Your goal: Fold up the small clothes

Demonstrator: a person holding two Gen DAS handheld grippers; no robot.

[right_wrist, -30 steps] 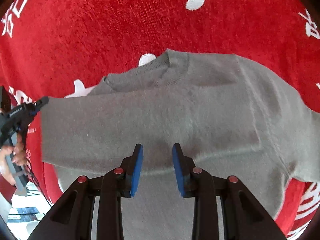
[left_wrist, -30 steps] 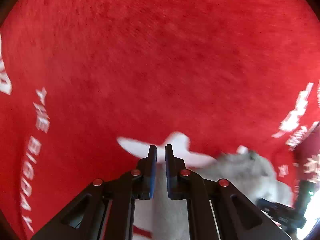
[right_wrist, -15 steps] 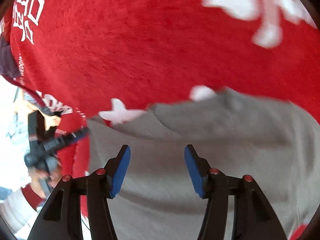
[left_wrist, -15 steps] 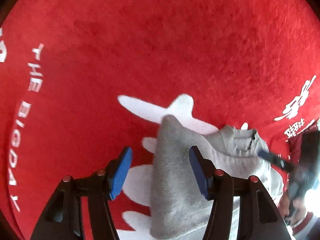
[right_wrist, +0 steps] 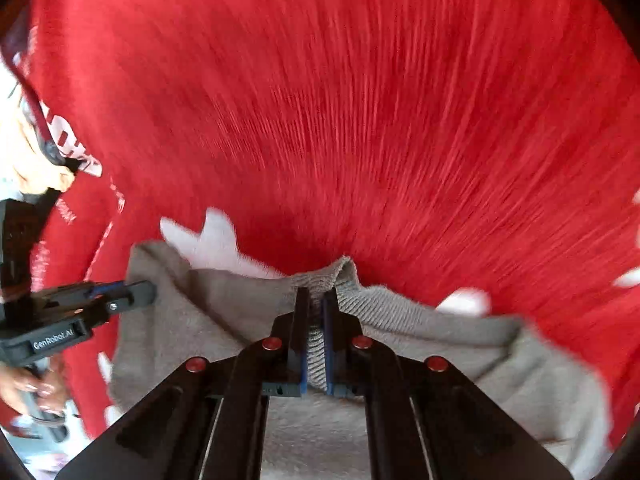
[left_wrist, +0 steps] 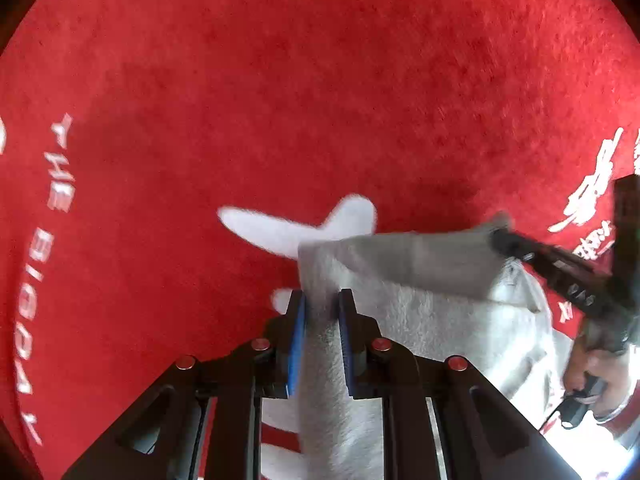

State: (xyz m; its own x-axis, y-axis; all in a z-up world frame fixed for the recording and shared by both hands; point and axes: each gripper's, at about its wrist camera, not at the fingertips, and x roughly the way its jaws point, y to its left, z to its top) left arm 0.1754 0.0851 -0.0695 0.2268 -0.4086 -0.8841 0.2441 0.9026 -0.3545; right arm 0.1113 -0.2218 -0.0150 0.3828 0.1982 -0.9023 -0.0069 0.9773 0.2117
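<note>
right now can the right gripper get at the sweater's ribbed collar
Yes, it seems already there: the right gripper is shut on the ribbed collar of the grey sweater, with nothing in between.

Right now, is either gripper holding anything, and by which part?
Both hold the grey sweater. The left gripper pinches a folded side edge; the right gripper pinches the ribbed neckline.

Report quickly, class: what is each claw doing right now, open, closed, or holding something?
Left claw: closed on the edge of the grey sweater.
Right claw: closed on the grey sweater's ribbed collar.
</note>
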